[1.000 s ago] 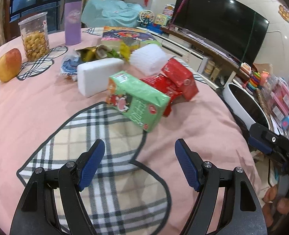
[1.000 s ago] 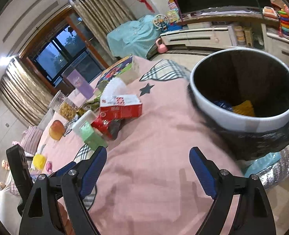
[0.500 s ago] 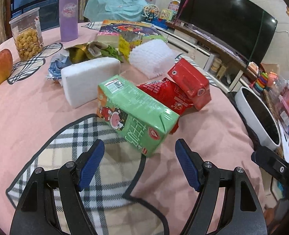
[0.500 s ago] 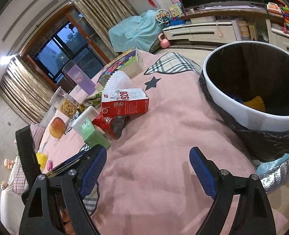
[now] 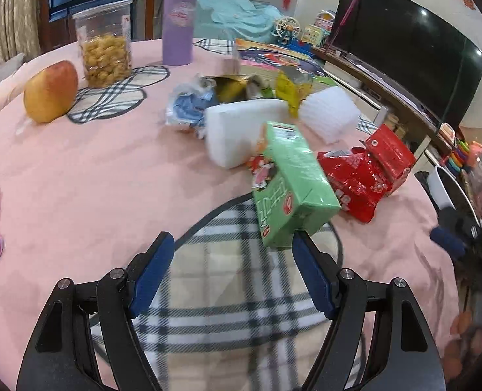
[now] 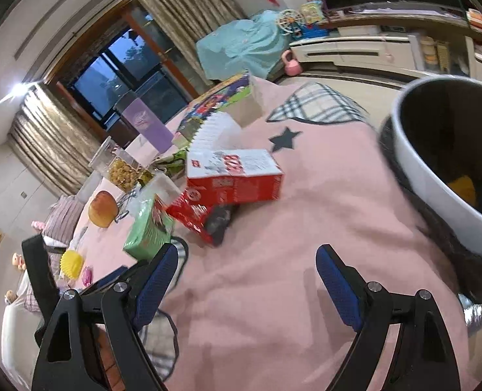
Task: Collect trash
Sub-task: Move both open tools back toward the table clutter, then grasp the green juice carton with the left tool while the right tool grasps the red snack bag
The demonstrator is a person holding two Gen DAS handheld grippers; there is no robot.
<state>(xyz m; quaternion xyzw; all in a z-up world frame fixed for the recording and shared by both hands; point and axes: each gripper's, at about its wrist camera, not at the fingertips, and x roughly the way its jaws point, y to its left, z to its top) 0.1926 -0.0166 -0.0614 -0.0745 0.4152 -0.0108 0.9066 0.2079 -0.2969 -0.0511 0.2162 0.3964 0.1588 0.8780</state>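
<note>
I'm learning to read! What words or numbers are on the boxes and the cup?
Red carton: big digits, maybe "1928", blurred here, so unsure.
Green carton: large characters and a cartoon, too blurred to read.
Purple tumbler: round logo, too small.
Red snack bag: print unreadable.

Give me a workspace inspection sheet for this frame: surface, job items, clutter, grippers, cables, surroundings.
Surface: round table under a pink cloth with plaid patches.
Job's things: green carton, tilted, close ahead of the left gripper's right finger; contact unclear. Red carton, red wrapper, white foam block. Trash bin beside the table.
Clutter: apple, snack jar, purple tumbler.
Grippers: left gripper open, empty; right gripper open, empty.
Cables: nothing seen.
Surroundings: TV, curtains, window.
</note>
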